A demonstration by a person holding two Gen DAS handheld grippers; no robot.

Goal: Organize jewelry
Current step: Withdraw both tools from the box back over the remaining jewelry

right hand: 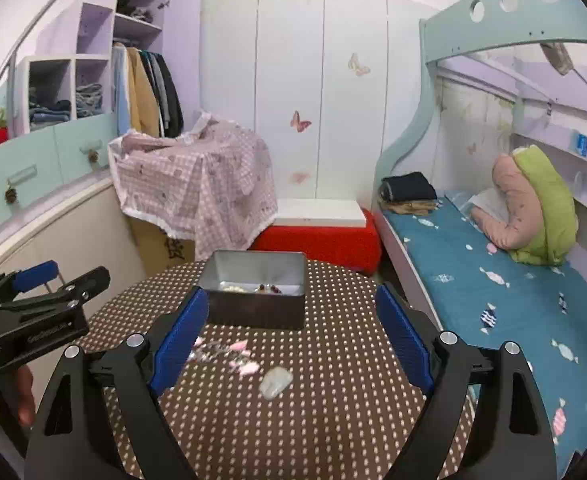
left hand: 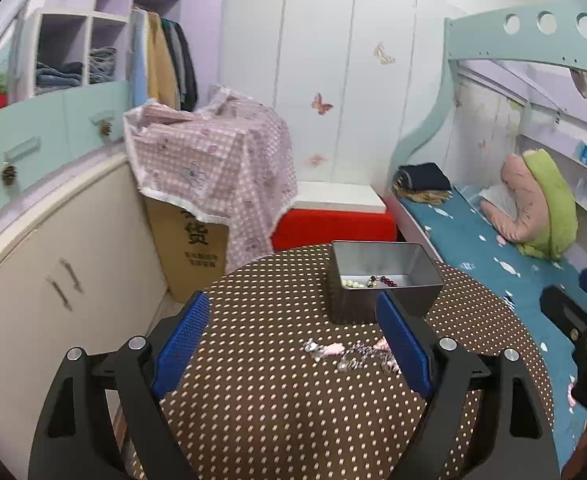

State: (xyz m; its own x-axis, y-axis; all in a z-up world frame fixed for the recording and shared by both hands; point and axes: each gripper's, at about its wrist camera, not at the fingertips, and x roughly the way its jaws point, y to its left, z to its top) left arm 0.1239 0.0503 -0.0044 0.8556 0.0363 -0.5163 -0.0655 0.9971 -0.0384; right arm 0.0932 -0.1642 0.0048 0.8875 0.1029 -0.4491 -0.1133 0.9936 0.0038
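Jewelry is split two ways: pearl beads (left hand: 352, 283) and dark red beads (left hand: 382, 280) lie in the open metal tin (left hand: 385, 280) at the far side of the dotted tabletop (left hand: 253, 360), likely the sorting spot; a pink-and-clear tangle (left hand: 349, 352) lies loose in front of it. Left gripper (left hand: 289, 344) hangs above, jaws wide, holding nothing. Right wrist view: same tin (right hand: 255, 294), loose pink pieces (right hand: 229, 354) and a pale stone (right hand: 276, 382) not yet sorted; right gripper (right hand: 289, 344) jaws spread, empty, framing them for a pick.
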